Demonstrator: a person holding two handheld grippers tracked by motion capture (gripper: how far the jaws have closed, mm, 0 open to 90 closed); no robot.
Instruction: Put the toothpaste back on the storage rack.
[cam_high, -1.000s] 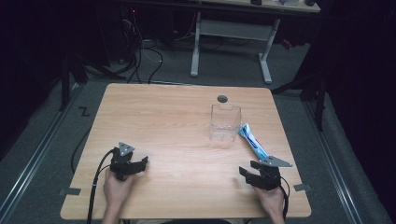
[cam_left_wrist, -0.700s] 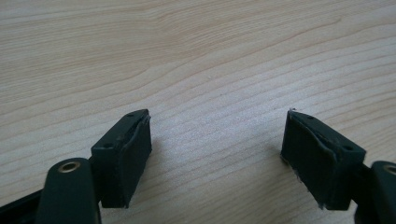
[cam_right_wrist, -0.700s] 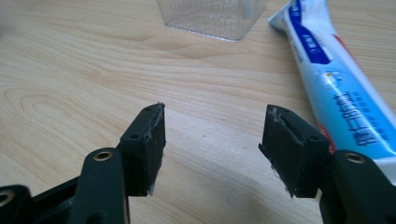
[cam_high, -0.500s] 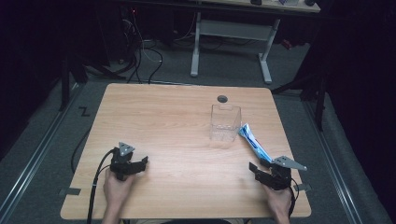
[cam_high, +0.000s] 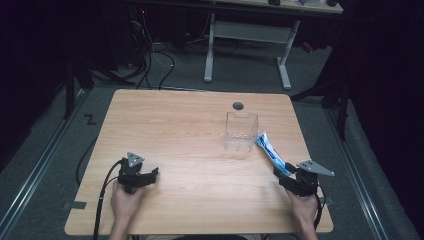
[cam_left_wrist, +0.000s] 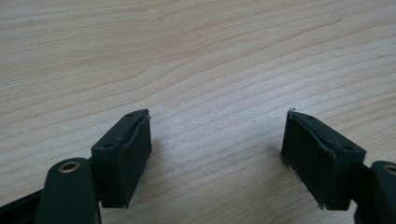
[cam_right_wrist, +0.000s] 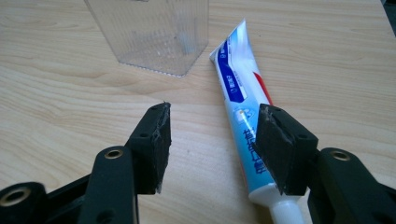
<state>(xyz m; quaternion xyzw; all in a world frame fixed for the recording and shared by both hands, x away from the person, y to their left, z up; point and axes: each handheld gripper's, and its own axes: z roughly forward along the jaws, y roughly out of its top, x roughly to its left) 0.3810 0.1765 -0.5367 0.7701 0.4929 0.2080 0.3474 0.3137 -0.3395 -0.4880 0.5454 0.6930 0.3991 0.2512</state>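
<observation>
Blue-and-white plastic toothpaste tube (cam_right_wrist: 243, 123) lies flat on the pale wooden bench (cam_high: 190, 135), just beside the clear square plastic container (cam_high: 240, 131); the step in hand is judged to be the approach for pickup. Right gripper (cam_right_wrist: 212, 147) fingers have just been closing yet stand apart, gripping nothing, the tube under the right-hand finger (cam_right_wrist: 278, 144) rather than between them, so the next move calls for centring. Left gripper (cam_left_wrist: 217, 154) rests released over bare bench.
</observation>
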